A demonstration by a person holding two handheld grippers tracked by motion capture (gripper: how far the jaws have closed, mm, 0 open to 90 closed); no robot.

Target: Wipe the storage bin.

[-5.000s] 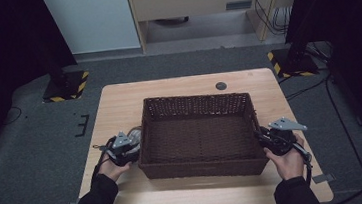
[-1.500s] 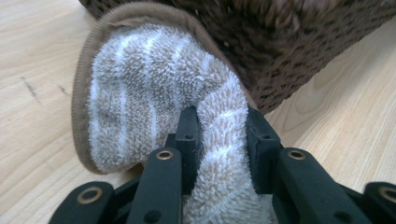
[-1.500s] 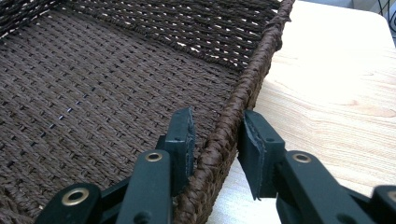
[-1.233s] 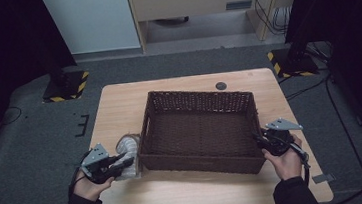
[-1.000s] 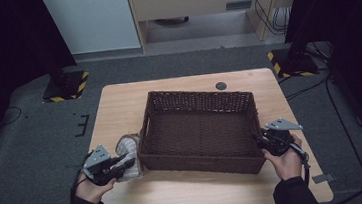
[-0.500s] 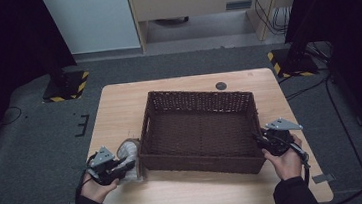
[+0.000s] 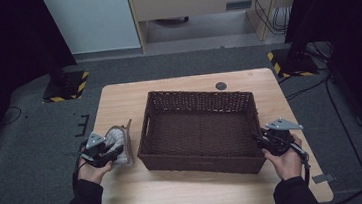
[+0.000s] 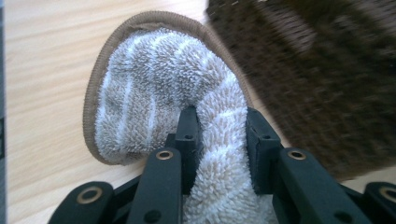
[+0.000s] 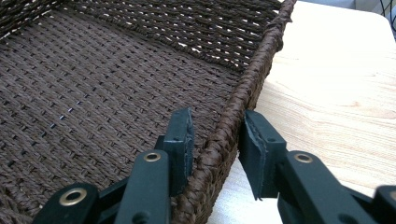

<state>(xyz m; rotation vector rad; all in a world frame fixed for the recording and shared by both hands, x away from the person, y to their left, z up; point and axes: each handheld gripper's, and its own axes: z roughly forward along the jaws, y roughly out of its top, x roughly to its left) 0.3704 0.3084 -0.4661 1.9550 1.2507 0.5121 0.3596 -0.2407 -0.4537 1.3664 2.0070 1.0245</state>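
A fluffy beige-and-white striped slipper (image 7: pixel 118 142) with a brown edge lies on the wooden table, just left of the dark brown wicker basket (image 7: pixel 198 96). My left gripper (image 7: pixel 112 152) is shut on it; in the left gripper view both pads pinch the slipper's (image 8: pixel 154 84) pile between the left gripper's (image 8: pixel 223 133) jaws, with the basket wall (image 8: pixel 327 84) close on the right. My right gripper (image 7: pixel 259 140) sits at the basket's near right corner. Its jaws (image 9: pixel 215 135) straddle the rim (image 9: pixel 261 60): one pad inside against the wall, the other outside with a thin gap.
The basket is empty and sits slightly turned on the table (image 7: pixel 118 100). A small black disc (image 7: pixel 221 85) lies near the far edge. A bit of tape (image 7: pixel 323 177) is at the front right corner. Dark stands with striped bases (image 7: pixel 67 88) flank the table on the floor.
My left gripper has carried the slipper to the right, up to the basket's left wall. The right gripper has stayed at the basket's rim.
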